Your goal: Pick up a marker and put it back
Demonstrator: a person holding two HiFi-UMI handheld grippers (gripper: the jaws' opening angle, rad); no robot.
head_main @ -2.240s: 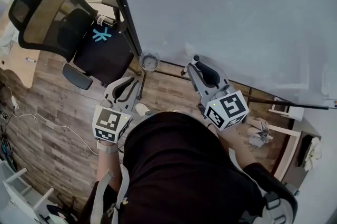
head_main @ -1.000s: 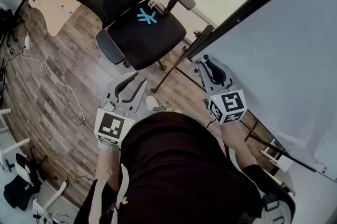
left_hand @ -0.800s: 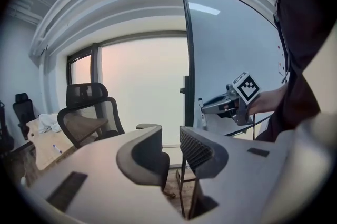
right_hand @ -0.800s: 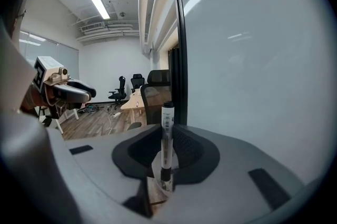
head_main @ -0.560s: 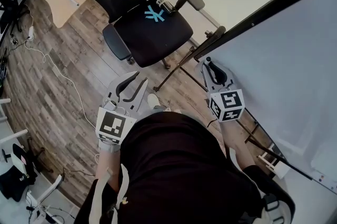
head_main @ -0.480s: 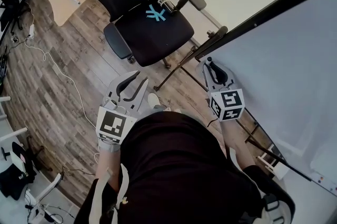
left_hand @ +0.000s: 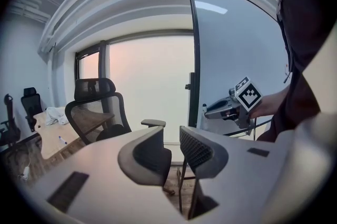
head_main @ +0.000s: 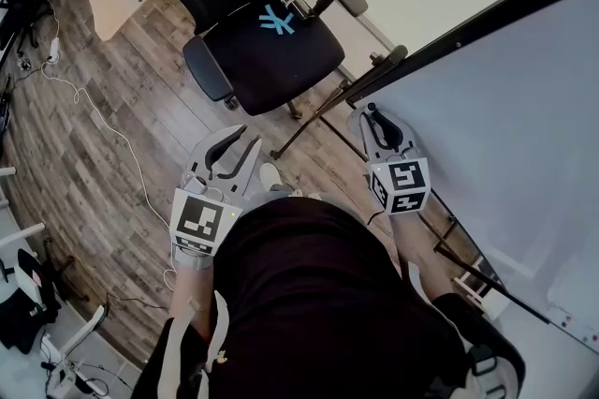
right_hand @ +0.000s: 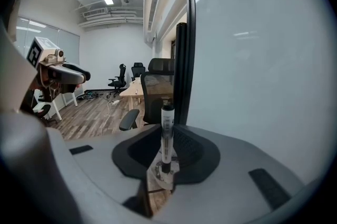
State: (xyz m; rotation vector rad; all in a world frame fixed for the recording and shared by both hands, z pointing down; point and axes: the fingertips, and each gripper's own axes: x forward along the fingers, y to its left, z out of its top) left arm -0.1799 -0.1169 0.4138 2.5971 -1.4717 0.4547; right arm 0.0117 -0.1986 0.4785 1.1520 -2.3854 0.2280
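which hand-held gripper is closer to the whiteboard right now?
Right. The right hand-held gripper, shut on a marker, sits by the whiteboard, at its dark edge. The left hand-held gripper is over the wood floor, further out toward the office chair.

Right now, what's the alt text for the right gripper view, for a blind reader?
The right gripper is shut on a marker, held upright beside a whiteboard. An office chair stands behind, the left gripper at far left.
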